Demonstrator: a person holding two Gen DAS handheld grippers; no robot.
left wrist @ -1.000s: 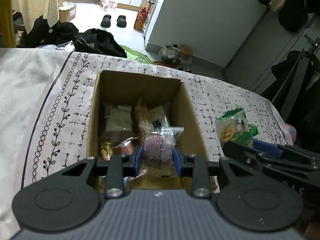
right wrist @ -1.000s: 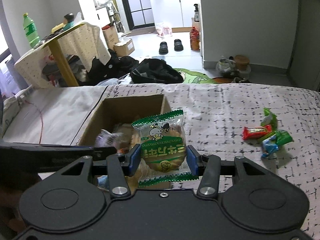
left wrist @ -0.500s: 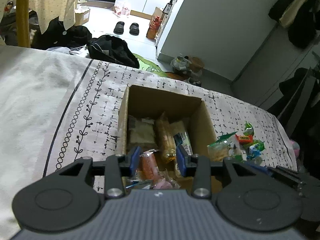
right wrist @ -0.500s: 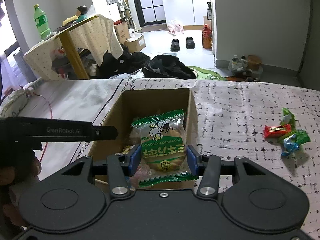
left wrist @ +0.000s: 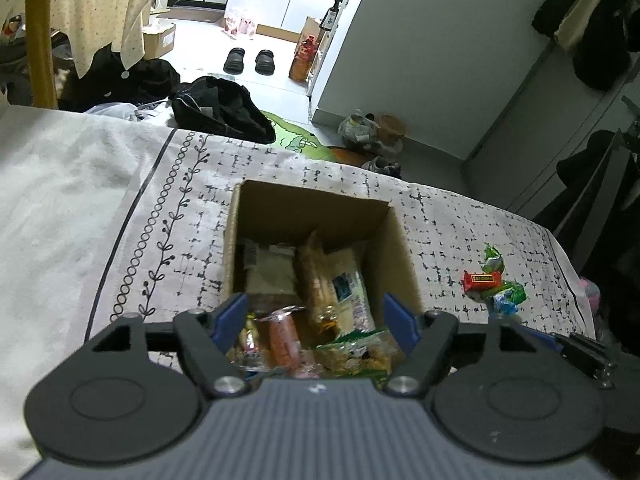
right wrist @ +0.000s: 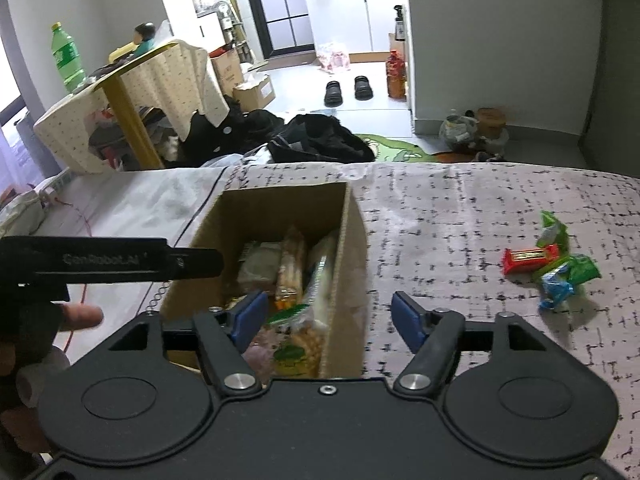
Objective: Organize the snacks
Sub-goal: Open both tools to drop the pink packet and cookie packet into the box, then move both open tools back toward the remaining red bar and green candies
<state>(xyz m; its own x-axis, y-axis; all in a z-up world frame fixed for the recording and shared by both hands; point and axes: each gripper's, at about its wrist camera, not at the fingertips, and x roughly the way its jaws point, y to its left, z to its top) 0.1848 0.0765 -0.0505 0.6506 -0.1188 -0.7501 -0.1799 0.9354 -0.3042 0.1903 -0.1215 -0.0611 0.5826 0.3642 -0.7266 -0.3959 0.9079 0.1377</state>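
Filling up, the cardboard box (left wrist: 396, 248) on the patterned bed (right wrist: 460, 208) already holds most snacks. Both the left gripper (left wrist: 314, 318) and right gripper (right wrist: 330, 318) hover over it, fingers opening, gripping nothing. About 4 wrapped snacks (right wrist: 554, 264) remain right of it.

A pair of black shoes (right wrist: 348, 90) sits on the pale floor (right wrist: 304, 84) by a red bottle (right wrist: 395, 76). Nearer, a black bag (right wrist: 320, 142) lies beside a green rug (right wrist: 396, 148). At left, a green plastic bottle (right wrist: 67, 58) stands on a yellow-legged side table draped with a dotted cloth (right wrist: 160, 80). Dark coats (left wrist: 592, 28) hang at right.
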